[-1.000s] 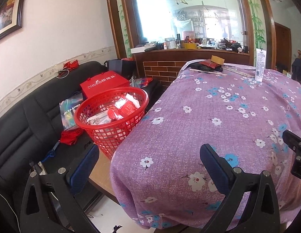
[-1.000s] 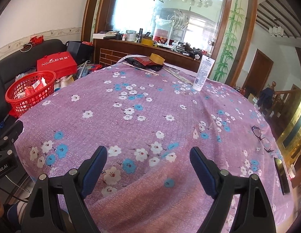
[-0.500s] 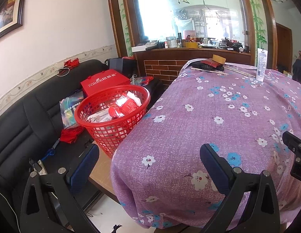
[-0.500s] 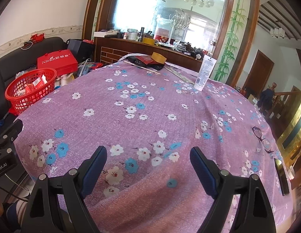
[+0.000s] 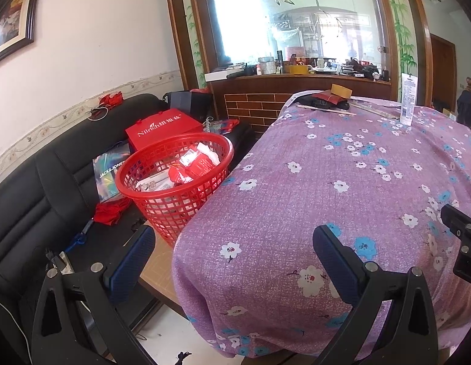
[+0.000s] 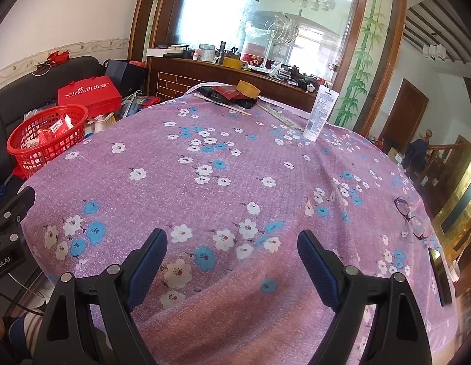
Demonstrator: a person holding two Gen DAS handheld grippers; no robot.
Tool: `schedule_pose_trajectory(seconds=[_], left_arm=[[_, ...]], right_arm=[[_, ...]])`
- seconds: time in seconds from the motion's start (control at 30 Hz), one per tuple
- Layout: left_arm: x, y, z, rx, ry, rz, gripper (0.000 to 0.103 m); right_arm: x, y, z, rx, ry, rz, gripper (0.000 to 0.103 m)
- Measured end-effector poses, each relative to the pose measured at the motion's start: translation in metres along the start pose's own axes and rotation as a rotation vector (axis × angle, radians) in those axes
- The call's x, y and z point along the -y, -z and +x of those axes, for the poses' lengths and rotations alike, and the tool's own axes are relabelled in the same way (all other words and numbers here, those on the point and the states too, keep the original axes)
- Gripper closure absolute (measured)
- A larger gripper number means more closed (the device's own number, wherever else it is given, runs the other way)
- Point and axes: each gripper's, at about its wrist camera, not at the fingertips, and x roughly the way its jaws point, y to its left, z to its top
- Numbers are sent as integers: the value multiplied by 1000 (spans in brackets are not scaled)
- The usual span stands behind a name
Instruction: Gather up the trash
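A red plastic basket (image 5: 174,179) holding red and white wrappers stands on a low wooden surface left of the table; it also shows in the right wrist view (image 6: 48,138). The table wears a purple flowered cloth (image 5: 357,167). My left gripper (image 5: 232,243) is open and empty over the table's near left corner, right of and nearer than the basket. My right gripper (image 6: 232,249) is open and empty above the cloth's near edge (image 6: 235,182). At the far end lie a red packet (image 6: 228,93), a tape roll (image 6: 248,88) and thin sticks (image 6: 226,105).
A white tube (image 6: 320,114) stands upright at the far right of the table. Glasses (image 6: 410,217) and a dark phone (image 6: 439,273) lie near the right edge. A black sofa (image 5: 37,188) with a red box (image 5: 162,129) and bags is on the left. A cluttered wooden counter (image 5: 296,74) stands behind.
Both grippers have drawn back slightly from the table and risen a little; the view has shifted only a little. Both stay open and empty.
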Motion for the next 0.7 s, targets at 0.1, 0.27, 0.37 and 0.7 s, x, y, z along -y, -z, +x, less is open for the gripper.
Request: schedule_pose_trajectory(seconds=[0.1, 0.27, 0.37, 0.7], left_arm=[[0, 0, 0, 0, -1, 0, 0], [0, 1, 0, -1, -2, 0, 0], [0, 1, 0, 2, -5, 0, 0], [0, 1, 1, 0, -3, -1, 0]], right_arm=[[0, 0, 0, -1, 0, 0, 12], [0, 1, 0, -1, 0, 0, 12], [0, 1, 0, -2, 1, 1, 12], [1, 2, 0, -3, 1, -1, 12]])
